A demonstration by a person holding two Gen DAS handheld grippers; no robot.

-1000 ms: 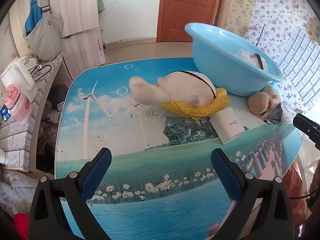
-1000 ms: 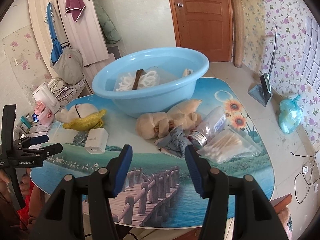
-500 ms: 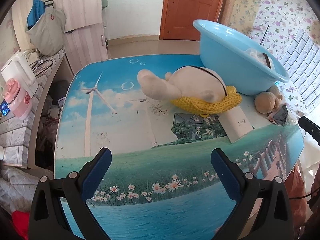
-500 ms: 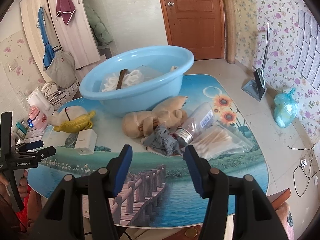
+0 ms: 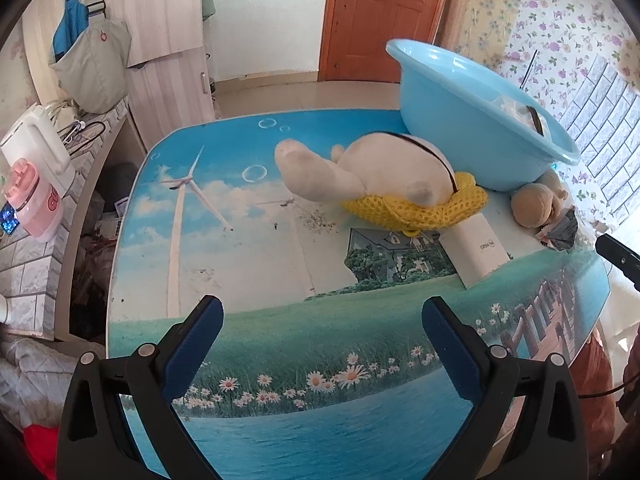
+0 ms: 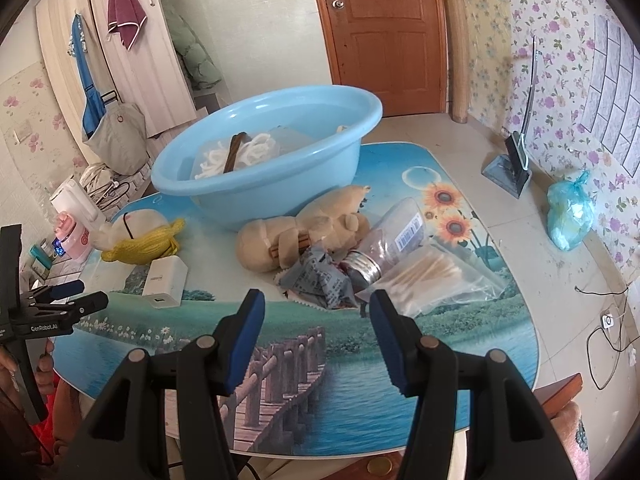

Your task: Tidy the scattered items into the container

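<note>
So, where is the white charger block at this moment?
In the right wrist view the white charger block lies flat on the table, left of centre, just in front of the white plush toy with its yellow net.

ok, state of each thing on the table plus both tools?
left tool: open, empty, above the table
right tool: open, empty, facing the grey packet
blue basin: upright, already holds a few items
white plush toy: lying beside the basin
tan plush toy: lying against the basin
white charger: flat on the table
clear bottle: on its side, capped
grey packet: crumpled
cotton swab bag: lying flat
</note>
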